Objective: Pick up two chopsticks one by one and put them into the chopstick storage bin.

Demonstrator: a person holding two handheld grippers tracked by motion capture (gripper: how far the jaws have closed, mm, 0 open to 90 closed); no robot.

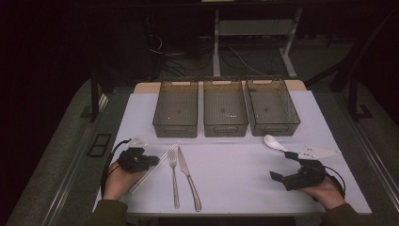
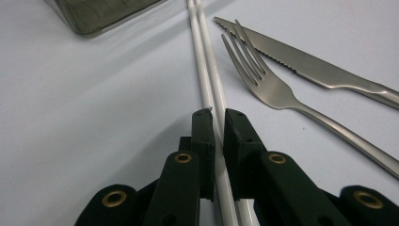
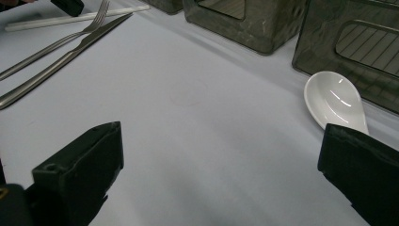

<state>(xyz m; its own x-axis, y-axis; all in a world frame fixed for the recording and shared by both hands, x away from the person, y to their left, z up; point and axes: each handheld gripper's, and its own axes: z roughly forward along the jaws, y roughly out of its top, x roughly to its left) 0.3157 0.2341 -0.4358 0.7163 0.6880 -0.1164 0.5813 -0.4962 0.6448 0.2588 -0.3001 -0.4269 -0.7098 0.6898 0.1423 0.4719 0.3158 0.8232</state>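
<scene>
Left jaws pinching the chopsticks, right gaping by the spoon.

The left gripper (image 2: 215, 123) is clamping the white chopsticks (image 2: 205, 70) beside the fork (image 2: 268, 84), seemingly both; lifting level is keeping them paired. The right gripper (image 3: 221, 165) is waiting wide open near the spoon (image 3: 333, 99).

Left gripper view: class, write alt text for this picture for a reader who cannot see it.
The left gripper has its two black fingers closed around a pair of white chopsticks lying on a white table. To the right lie a steel fork and a serrated knife; a grey bin's corner sits top left.
</scene>
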